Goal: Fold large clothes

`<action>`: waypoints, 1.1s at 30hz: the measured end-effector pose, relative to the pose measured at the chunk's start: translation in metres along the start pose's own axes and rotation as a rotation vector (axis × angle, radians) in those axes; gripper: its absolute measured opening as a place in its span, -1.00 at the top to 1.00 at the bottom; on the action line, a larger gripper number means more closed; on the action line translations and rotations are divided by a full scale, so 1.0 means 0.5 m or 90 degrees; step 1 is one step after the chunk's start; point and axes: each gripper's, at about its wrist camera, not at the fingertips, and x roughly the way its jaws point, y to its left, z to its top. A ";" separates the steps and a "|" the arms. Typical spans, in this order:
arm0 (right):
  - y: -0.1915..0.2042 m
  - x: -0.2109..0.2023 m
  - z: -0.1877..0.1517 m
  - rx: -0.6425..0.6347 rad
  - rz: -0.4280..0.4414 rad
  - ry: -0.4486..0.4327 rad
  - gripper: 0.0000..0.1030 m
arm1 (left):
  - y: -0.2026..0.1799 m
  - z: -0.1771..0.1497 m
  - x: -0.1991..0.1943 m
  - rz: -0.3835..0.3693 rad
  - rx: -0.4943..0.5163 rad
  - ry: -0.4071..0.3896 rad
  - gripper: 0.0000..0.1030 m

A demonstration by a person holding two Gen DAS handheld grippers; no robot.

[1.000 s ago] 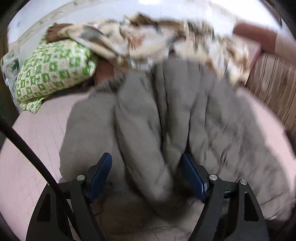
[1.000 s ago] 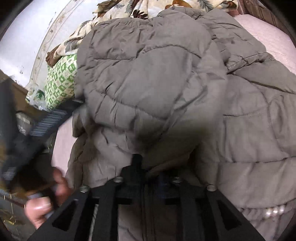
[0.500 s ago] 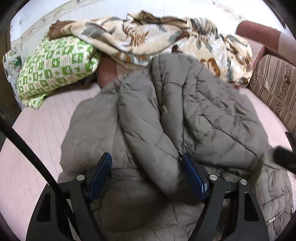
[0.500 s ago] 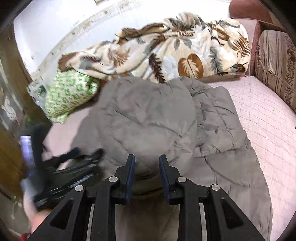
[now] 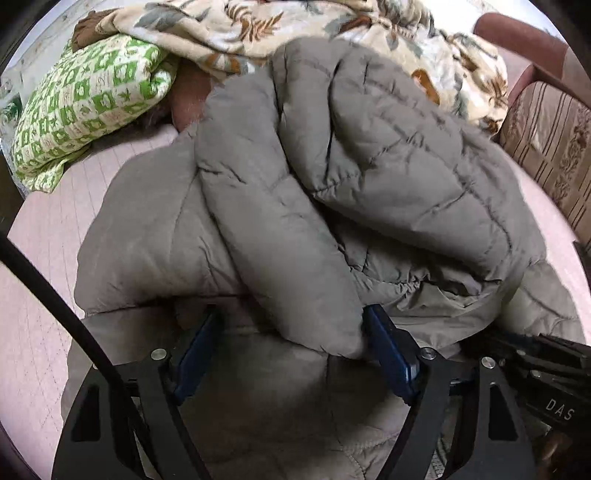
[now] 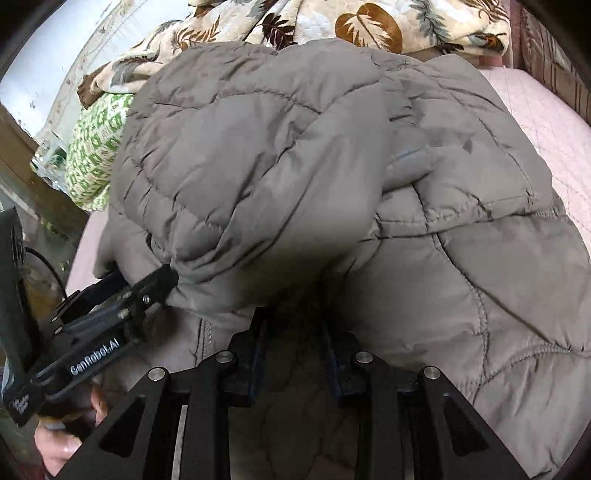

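A big gray puffy jacket (image 5: 332, 192) lay bunched up on a pink bed cover (image 5: 40, 258), and it filled most of both views. Both sleeves were folded in over the body. The left gripper (image 5: 291, 354) had its blue fingers (image 5: 388, 354) spread wide apart, and the end of one sleeve (image 5: 280, 258) sat between them, touching the right-hand finger. It was not squeezing anything. The right gripper (image 6: 293, 354) was low over the jacket, with its fingers fairly close together and a bit of gray cloth between them. The puffy cloth hid the tips, so I could not tell if it was pinching the jacket. From the right camera, the left gripper (image 6: 110, 306) showed at the jacket's left edge. Behind the jacket were a green and white pillow (image 5: 85, 99) and a leafy blanket (image 5: 258, 29). A striped couch arm (image 5: 554, 140) stood to the right.
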 end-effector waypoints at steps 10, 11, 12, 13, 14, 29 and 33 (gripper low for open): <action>0.038 -0.182 0.076 -0.020 0.055 -0.151 0.34 | -0.003 0.010 -0.074 -0.025 -0.010 -0.086 -0.54; 0.061 -0.180 0.102 -0.033 0.045 -0.155 0.34 | -0.003 0.011 -0.080 -0.033 -0.013 -0.094 -0.54; 0.078 -0.183 0.128 -0.046 0.035 -0.159 0.34 | -0.002 0.012 -0.081 -0.039 -0.015 -0.097 -0.54; 0.091 -0.183 0.147 -0.052 0.031 -0.165 0.34 | -0.002 0.013 -0.080 -0.049 -0.017 -0.097 -0.54; 0.113 -0.182 0.178 -0.068 0.033 -0.177 0.32 | -0.003 0.012 -0.075 -0.056 -0.018 -0.091 -0.54; 0.218 0.194 0.371 -0.156 -0.082 0.022 0.26 | -0.006 -0.005 0.002 -0.040 -0.018 -0.025 -0.54; 0.205 0.217 0.360 -0.159 -0.091 0.046 0.26 | -0.004 -0.005 0.006 -0.042 -0.016 -0.023 -0.54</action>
